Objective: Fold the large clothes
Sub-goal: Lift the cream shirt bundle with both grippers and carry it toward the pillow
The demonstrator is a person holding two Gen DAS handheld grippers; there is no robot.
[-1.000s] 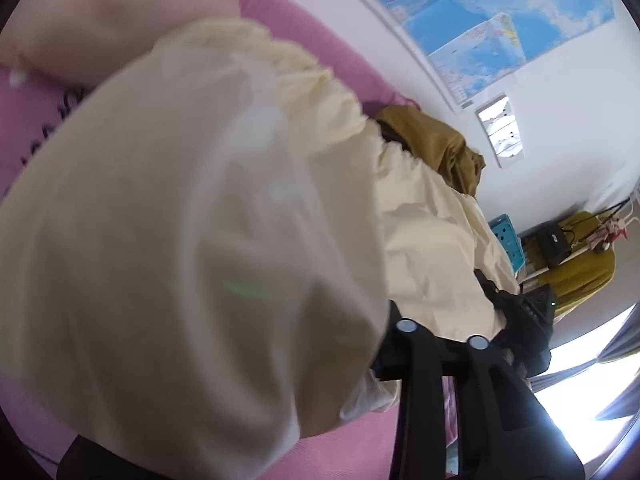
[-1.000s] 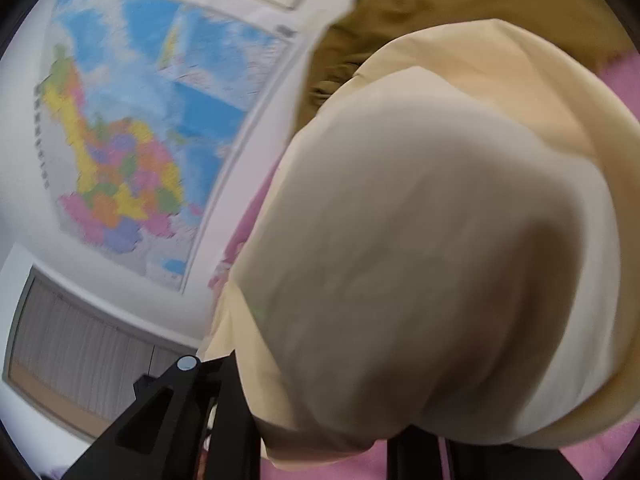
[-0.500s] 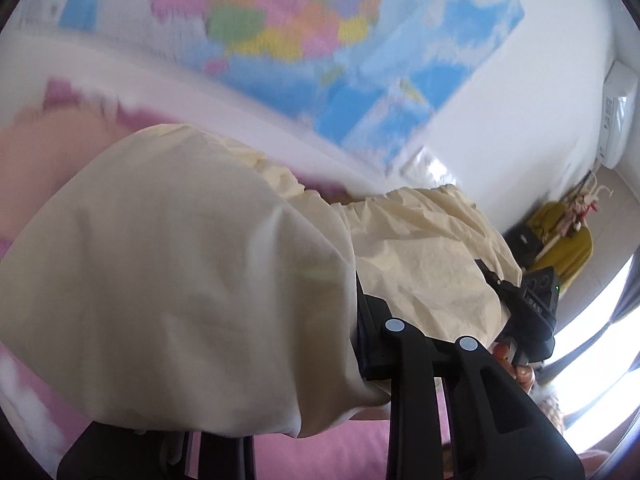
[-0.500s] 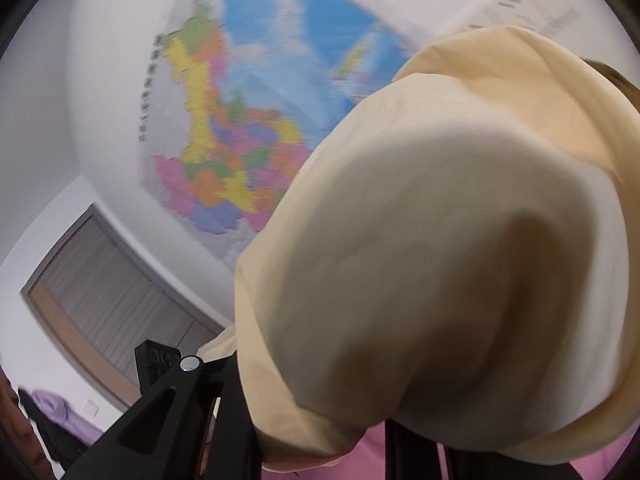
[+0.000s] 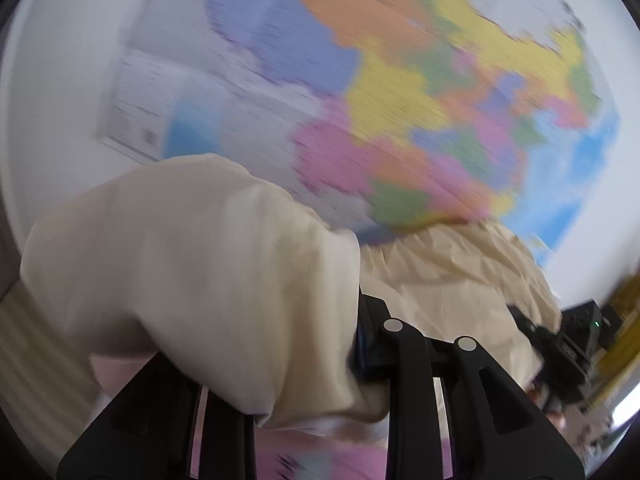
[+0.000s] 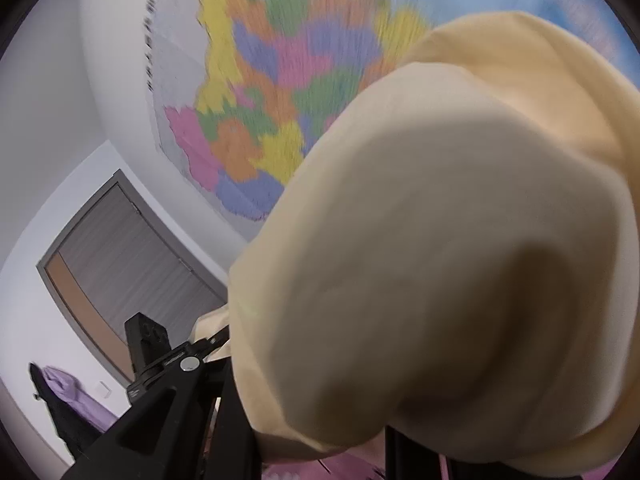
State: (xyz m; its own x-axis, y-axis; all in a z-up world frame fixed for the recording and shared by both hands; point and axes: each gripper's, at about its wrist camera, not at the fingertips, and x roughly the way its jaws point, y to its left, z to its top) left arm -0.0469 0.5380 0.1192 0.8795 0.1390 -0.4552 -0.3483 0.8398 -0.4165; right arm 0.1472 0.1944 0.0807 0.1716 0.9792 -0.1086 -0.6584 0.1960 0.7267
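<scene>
Both up high now, left gripper (image 5: 320, 364) and right gripper (image 6: 320, 420) each clamped on the cream garment (image 5: 208, 280) before the wall map (image 5: 420, 92) — mid-lift, I'd say; next, lay it flat.

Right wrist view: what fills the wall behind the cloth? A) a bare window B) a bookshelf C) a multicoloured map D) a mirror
C: a blurred multicoloured map covers the wall above and left of the cream cloth; a grey door sits lower left.
</scene>
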